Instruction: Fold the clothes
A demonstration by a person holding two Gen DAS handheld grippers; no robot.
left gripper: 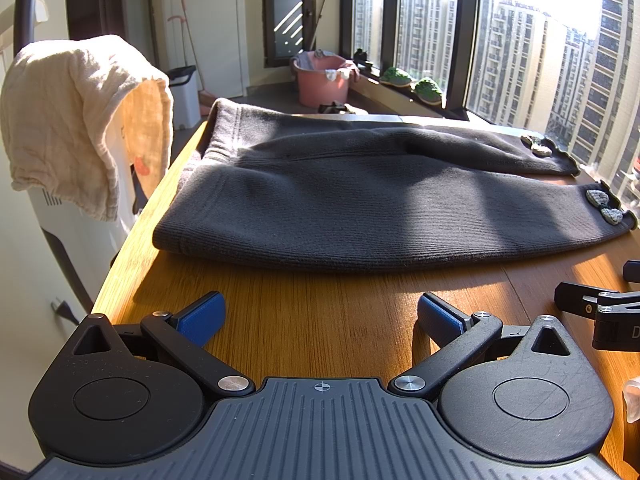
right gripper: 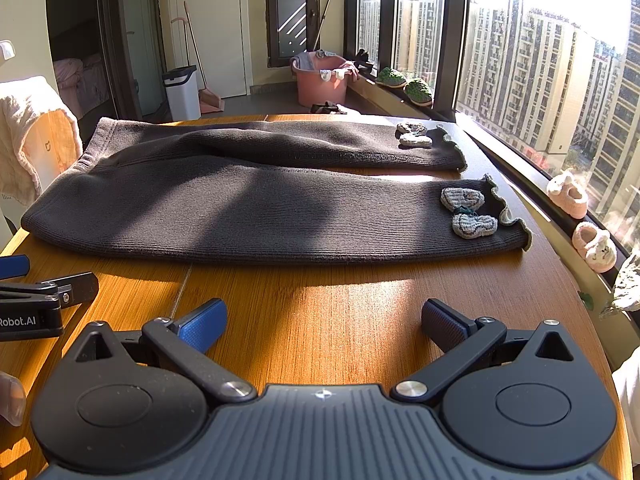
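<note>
— What is in front of you, and how many of each?

— One pair of dark trousers (right gripper: 248, 204) lies flat on my wooden table (right gripper: 320, 312), waist to the left, both legs running right. That makes two legs and two cuffs, each cuff with one grey knitted bow: the near bow (right gripper: 468, 212) and the far bow (right gripper: 414, 135). I hold two tongs. My left tongs (left gripper: 320, 318) hover over bare wood just short of the trousers, fingers spread wide, nothing between them. My right tongs (right gripper: 323, 322) do the same further right, also gaping and holding nothing.

— What surrounds it, anything in the way?

— Nothing lies between my fingers and the cloth. A cream towel (left gripper: 80, 120) hangs over a white appliance off the table's left edge. On the sill to my right sit two pink baby shoes (right gripper: 582, 220); further back, two green slippers (right gripper: 404, 84).

— Any containers?

— One pink bucket (right gripper: 322, 84) on the floor beyond the table, with cloths draped over its rim, and one white bin (right gripper: 182, 92) with a dark lid; its contents I cannot see.
</note>
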